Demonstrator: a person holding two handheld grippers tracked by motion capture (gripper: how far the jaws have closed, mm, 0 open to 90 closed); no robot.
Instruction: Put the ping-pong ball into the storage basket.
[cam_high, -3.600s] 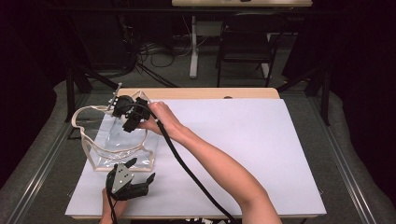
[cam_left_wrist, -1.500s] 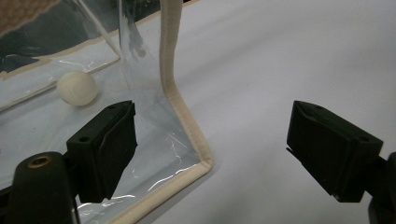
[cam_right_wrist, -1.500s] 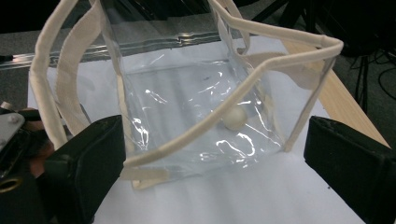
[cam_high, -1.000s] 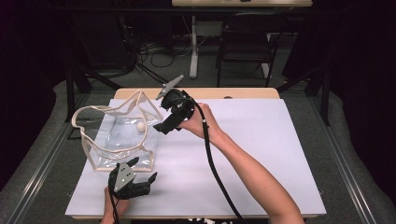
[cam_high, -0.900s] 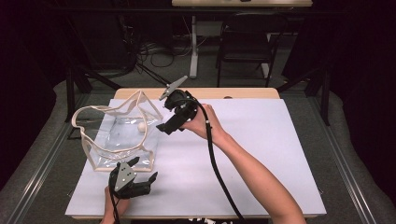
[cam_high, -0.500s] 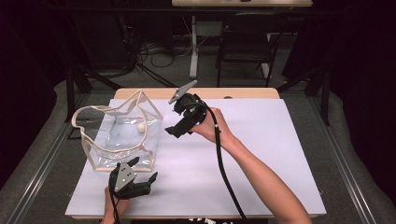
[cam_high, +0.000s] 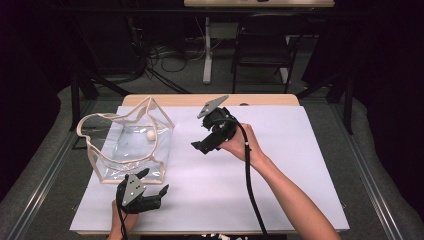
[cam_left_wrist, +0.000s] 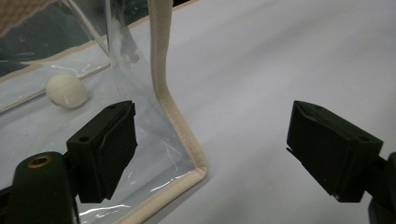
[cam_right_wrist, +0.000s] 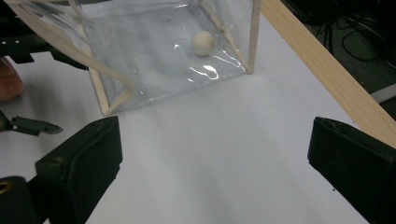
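Observation:
A clear plastic bag (cam_high: 127, 145) with beige trim stands open on the left of the white sheet, and a small white ball (cam_high: 151, 135) lies inside it. My right gripper (cam_high: 198, 136) hangs open and empty over the middle of the sheet, to the right of the bag and apart from it. In the right gripper view the bag (cam_right_wrist: 154, 46) and ball (cam_right_wrist: 202, 43) lie ahead of the wide jaws. My left gripper (cam_high: 154, 181) rests open by the bag's near corner. In the left gripper view that beige corner edge (cam_left_wrist: 177, 116) stands between the jaws, with the ball (cam_left_wrist: 67, 91) behind the plastic.
The white sheet (cam_high: 280, 165) covers a wooden table whose far edge (cam_high: 260, 100) shows behind it. Beyond stand a dark chair (cam_high: 260, 50), a table leg and cables on the floor. A black cable (cam_high: 248, 175) trails along the right forearm.
My right gripper has drawn back from over the bag, rightward to above the middle of the sheet. The ball stays in the bag. The left gripper has not moved.

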